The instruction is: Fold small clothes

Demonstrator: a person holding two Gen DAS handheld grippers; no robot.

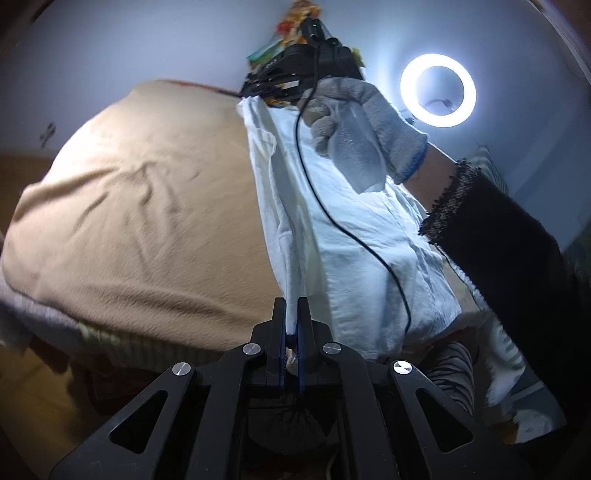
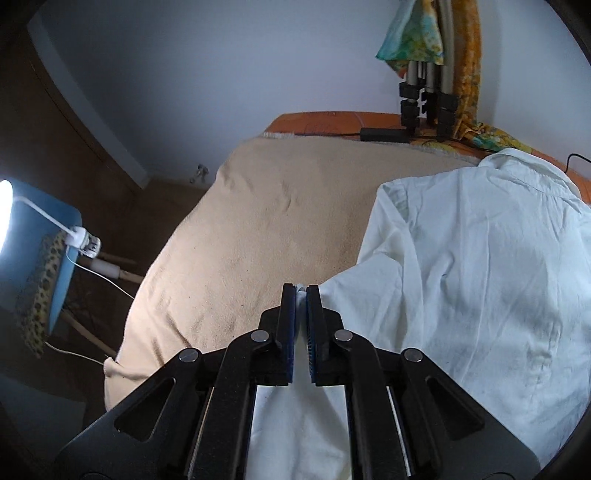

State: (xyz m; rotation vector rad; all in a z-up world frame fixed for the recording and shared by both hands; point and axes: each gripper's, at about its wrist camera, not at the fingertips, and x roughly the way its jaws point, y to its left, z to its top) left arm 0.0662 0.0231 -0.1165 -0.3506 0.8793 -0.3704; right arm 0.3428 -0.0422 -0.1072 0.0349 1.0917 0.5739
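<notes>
A white shirt (image 1: 354, 258) lies on a beige blanket (image 1: 147, 206) over a bed. My left gripper (image 1: 291, 306) is shut on a fold of the shirt, which runs up from between its pads. In the same view the right gripper (image 1: 271, 90) sits at the far end of the shirt, held by a hand in a grey glove (image 1: 354, 122) with a black sleeve. In the right wrist view the white shirt (image 2: 480, 277) spreads to the right, collar at the far end. My right gripper (image 2: 301, 291) is shut on a thin edge of the shirt.
A lit ring light (image 1: 437, 90) stands at the far right. A black cable (image 1: 354, 240) hangs over the shirt. Tripod legs (image 2: 424, 96) and colourful cloth (image 2: 413, 33) stand on the orange bed edge. A blue chair (image 2: 40, 251) with a white charger stands left of the bed.
</notes>
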